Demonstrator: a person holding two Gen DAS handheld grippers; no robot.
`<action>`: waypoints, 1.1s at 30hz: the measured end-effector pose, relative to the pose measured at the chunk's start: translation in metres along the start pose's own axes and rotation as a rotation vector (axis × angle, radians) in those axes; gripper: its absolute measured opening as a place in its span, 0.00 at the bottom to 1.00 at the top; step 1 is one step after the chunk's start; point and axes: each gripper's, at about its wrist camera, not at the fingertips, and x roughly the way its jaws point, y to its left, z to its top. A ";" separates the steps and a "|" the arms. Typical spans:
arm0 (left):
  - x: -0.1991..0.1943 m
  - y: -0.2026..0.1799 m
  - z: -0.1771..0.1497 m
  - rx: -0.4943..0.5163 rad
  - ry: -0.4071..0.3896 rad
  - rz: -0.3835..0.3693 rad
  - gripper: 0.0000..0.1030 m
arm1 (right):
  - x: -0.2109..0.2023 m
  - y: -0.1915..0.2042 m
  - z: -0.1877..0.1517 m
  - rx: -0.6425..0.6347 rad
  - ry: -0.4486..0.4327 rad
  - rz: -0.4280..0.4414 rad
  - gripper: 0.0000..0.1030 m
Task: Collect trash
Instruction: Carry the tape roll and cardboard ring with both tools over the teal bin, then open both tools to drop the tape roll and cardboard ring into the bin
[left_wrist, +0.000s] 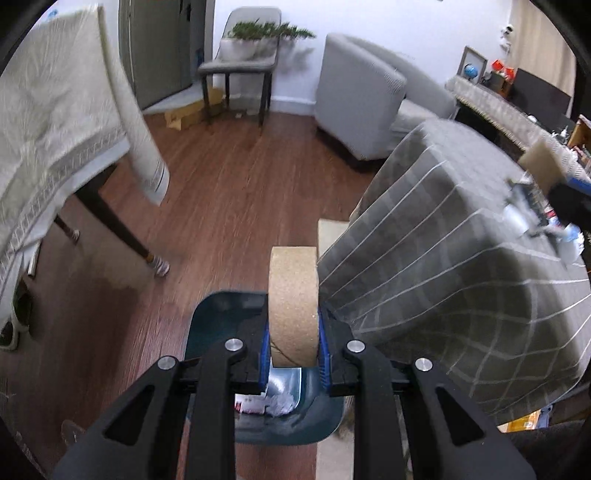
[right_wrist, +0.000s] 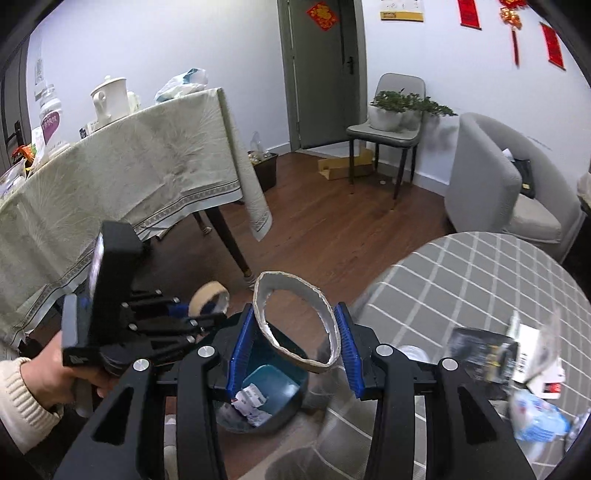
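Note:
My left gripper (left_wrist: 293, 332) is shut on a tan cardboard tape roll (left_wrist: 293, 302), held on edge between the blue pads. Right below it stands a teal trash bin (left_wrist: 207, 325) with crumpled paper inside. My right gripper (right_wrist: 295, 325) is shut on a wide cardboard ring (right_wrist: 325, 306) with a white inner face, which hangs over the same trash bin (right_wrist: 273, 380). In the right wrist view a hand in a cream sleeve holds the left gripper (right_wrist: 218, 314) and its roll (right_wrist: 208, 295) just left of the ring. The right gripper (left_wrist: 550, 188) shows blurred at the left wrist view's right edge.
A round table with a grey checked cloth (right_wrist: 480, 280) stands on the right, bearing a black packet (right_wrist: 480, 354), a white carton (right_wrist: 535, 354) and a plastic bag (right_wrist: 535, 410). A dining table under a cream cloth (right_wrist: 129, 177) is on the left. A chair with a plant (right_wrist: 388, 122) and a grey armchair (right_wrist: 491, 173) stand behind.

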 end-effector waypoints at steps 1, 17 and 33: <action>0.005 0.005 -0.003 -0.003 0.017 0.004 0.22 | 0.004 0.004 0.000 0.002 0.003 0.005 0.43; 0.081 0.064 -0.077 -0.083 0.314 0.024 0.22 | 0.088 0.042 -0.004 0.033 0.152 0.039 0.43; 0.051 0.090 -0.087 -0.047 0.233 0.045 0.65 | 0.159 0.068 -0.023 0.031 0.292 0.036 0.43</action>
